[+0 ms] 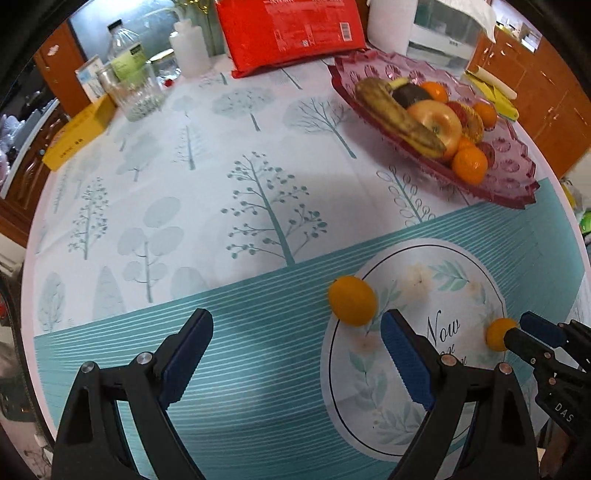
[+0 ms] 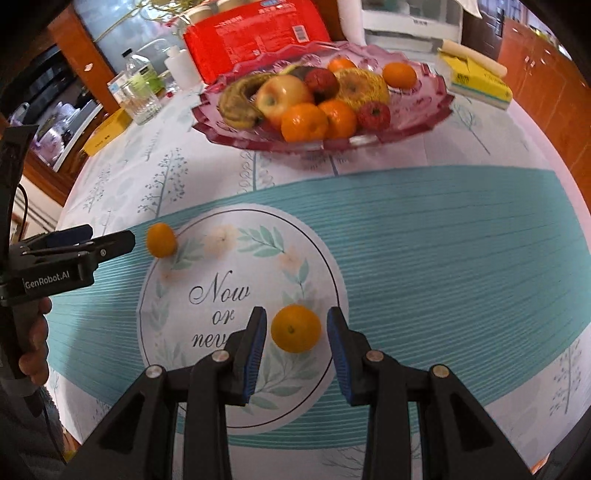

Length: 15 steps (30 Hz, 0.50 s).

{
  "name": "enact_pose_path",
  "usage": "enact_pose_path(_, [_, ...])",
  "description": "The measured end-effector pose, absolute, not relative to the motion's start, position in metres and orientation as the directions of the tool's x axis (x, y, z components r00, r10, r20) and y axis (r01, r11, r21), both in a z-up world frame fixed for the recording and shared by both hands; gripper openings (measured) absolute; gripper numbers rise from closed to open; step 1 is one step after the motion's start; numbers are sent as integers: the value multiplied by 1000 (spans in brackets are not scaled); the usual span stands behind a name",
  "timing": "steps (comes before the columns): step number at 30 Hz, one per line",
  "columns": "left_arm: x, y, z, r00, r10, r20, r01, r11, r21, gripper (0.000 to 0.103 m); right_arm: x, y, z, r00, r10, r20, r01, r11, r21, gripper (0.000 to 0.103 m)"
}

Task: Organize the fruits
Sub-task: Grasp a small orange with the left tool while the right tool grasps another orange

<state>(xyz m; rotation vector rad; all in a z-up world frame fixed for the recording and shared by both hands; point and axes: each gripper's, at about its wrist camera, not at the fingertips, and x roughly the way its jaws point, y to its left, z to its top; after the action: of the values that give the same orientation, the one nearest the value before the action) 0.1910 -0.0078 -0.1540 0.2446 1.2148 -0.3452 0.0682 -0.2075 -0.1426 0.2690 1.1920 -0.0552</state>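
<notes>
Two small oranges lie on the tablecloth. One orange (image 2: 296,328) sits between my right gripper's (image 2: 296,341) open fingers, with gaps on both sides; it shows in the left wrist view (image 1: 499,334) beside the right gripper (image 1: 524,330). The other orange (image 1: 352,301) lies just beyond my open, empty left gripper (image 1: 297,341), near its right finger; it also shows in the right wrist view (image 2: 161,240), just ahead of the left gripper's tips (image 2: 110,238). A pink glass fruit dish (image 1: 517,173) (image 2: 436,99) at the back holds a banana, an apple and several oranges.
A red package (image 1: 291,33), a white bottle (image 1: 188,48), a glass (image 1: 138,94) and a yellow box (image 1: 79,133) stand along the table's far side. A yellow book (image 2: 476,83) lies right of the dish. The table's round edge runs close on the right.
</notes>
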Motion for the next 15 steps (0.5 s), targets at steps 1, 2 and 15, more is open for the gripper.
enact_pose_path(1, [192,-9,-157,301,-135,-944,392,920,-7,92,68,-207,-145,369,97,-924,193,965,179,34])
enact_pose_path(2, [193,-11,-160,294,-145,-945,399,917,-16,92,67,-208,-148,365,95,-926,202,963,179,34])
enact_pose_path(15, [195,-29,-177,272,-192,-943,453,890,-51,81,65,-206,-158,375,104,-921,218,956,197,34])
